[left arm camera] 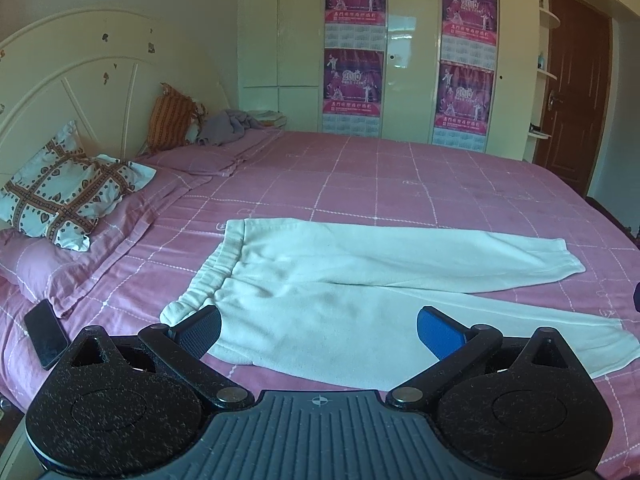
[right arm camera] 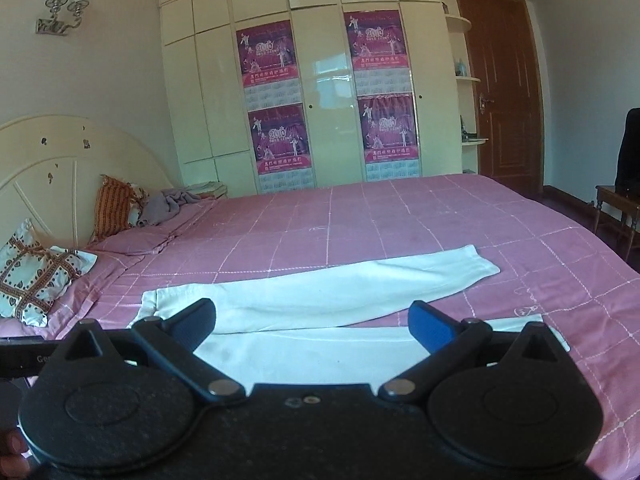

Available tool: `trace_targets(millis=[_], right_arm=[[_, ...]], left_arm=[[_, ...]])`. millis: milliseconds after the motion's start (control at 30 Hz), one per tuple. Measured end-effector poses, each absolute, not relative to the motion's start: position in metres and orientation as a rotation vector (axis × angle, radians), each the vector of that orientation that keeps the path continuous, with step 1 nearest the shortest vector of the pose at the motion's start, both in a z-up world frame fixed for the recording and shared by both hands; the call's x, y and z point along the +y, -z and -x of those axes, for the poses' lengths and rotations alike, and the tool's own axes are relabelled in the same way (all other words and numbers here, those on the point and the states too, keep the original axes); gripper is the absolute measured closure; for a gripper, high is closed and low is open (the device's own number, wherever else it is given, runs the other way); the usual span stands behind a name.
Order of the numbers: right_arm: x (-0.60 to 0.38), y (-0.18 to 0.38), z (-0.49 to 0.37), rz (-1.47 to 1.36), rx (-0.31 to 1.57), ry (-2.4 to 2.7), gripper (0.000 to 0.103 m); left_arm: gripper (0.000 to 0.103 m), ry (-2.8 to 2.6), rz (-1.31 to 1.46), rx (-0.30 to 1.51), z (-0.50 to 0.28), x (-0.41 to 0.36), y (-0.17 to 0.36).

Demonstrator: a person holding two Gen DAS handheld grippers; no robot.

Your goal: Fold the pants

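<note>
Over the near edge of the bed, the left gripper (left arm camera: 319,330) hangs with its fingers spread wide and empty, one black pad at 9 o'clock and one blue pad at 3 o'clock, above the waistband end of the pale cream fleece pants (left arm camera: 360,280). The right gripper (right arm camera: 312,326) is likewise splayed and holds nothing, over the near leg. The pants lie flat on the pink grid-patterned bedspread (left arm camera: 400,184), waistband toward 9 o'clock, both legs running toward 3 o'clock and parted in a narrow V. A dark slab-shaped phone (left arm camera: 45,340) rests at 8 o'clock near the pink pillow (left arm camera: 60,272). Likely risks: the thick fleece could bunch if only one layer is pinched, and the spread legs could fold askew. Purple calendar posters (right arm camera: 269,54) on the cream wardrobe (right arm camera: 216,100) at 12 o'clock read "2010"; smaller print is illegible
</note>
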State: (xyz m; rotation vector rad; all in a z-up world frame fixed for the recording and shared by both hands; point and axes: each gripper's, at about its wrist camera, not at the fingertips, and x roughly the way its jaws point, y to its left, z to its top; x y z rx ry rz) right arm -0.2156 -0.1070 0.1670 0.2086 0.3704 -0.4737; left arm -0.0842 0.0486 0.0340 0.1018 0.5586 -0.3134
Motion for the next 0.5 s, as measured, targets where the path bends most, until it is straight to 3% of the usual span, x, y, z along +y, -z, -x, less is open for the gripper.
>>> trace_targets(millis=[500], right_arm=[[-0.095, -0.17, 0.209, -0.178, 0.386, 0.472, 0.0]], left_arm=[[0.0, 0.316, -0.113, 0.554, 0.074, 0.05, -0.033]])
